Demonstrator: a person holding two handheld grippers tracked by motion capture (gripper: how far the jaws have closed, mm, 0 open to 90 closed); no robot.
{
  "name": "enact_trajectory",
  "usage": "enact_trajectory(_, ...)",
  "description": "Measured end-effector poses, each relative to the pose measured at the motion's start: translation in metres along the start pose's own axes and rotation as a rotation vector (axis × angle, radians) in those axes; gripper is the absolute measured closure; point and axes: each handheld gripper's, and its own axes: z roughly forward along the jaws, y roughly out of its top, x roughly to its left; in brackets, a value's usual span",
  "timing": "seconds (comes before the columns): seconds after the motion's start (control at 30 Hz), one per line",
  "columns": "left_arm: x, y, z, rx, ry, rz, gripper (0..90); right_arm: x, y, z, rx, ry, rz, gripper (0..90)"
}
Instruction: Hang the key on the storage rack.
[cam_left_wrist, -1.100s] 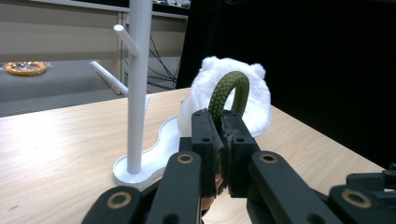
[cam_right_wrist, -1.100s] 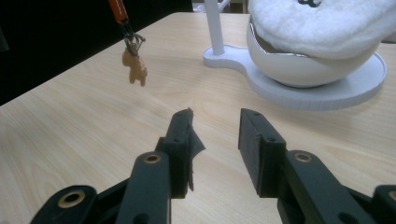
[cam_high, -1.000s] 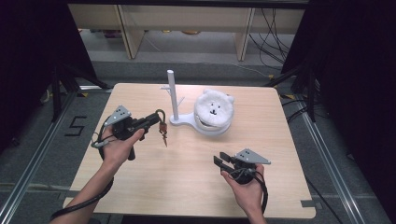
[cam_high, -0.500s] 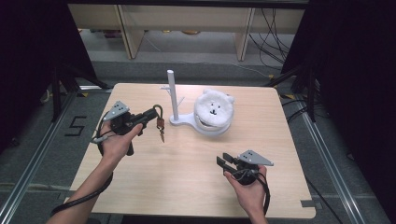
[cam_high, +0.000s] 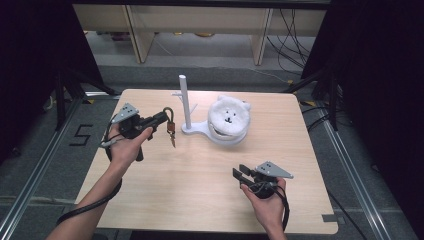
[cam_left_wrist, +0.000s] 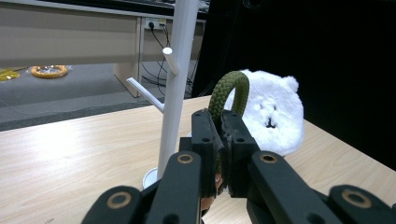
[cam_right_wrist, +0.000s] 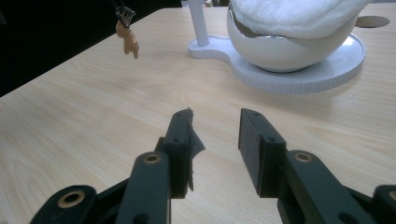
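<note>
My left gripper (cam_high: 162, 119) is shut on an olive-green cord loop (cam_high: 168, 112), held above the table's left side. A small brown charm (cam_high: 172, 136) dangles from the cord, clear of the wood. In the left gripper view the cord loop (cam_left_wrist: 229, 88) arches above my left gripper (cam_left_wrist: 219, 121), with the white peg stand (cam_left_wrist: 175, 84) just behind it. The stand's pole (cam_high: 184, 100) rises just right of the loop. My right gripper (cam_high: 240, 174) hovers low at the front right, open and with nothing between its fingers (cam_right_wrist: 254, 135).
A white fluffy bear face (cam_high: 229, 117) fills a white bowl (cam_right_wrist: 289, 46) on the stand's round base (cam_right_wrist: 303, 74). The charm (cam_right_wrist: 128, 42) hangs to the far left in the right gripper view. Bare wooden tabletop (cam_high: 200, 200) lies between my hands. Shelving and cables stand beyond the far edge.
My left gripper has drifted slightly farther from me with the cord and charm. The right gripper has stayed put.
</note>
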Motion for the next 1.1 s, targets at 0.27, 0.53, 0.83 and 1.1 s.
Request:
enact_trajectory(0.27,0.004,0.003,0.002,-0.002,0.009,0.002,85.0,0.0,-0.001,0.002,-0.005,0.015,0.005,65.8)
enact_trajectory(0.53,0.007,0.007,0.005,-0.005,0.018,0.01,84.9,0.0,-0.001,0.002,-0.008,0.013,0.015,65.7)
enact_trajectory(0.83,0.012,0.011,0.01,-0.003,0.026,0.018,84.9,0.0,-0.002,0.0,-0.002,0.001,0.029,65.7)
enact_trajectory(1.1,0.014,0.016,0.014,-0.008,0.03,0.023,85.0,-0.002,-0.002,0.0,0.001,-0.003,0.015,65.6)
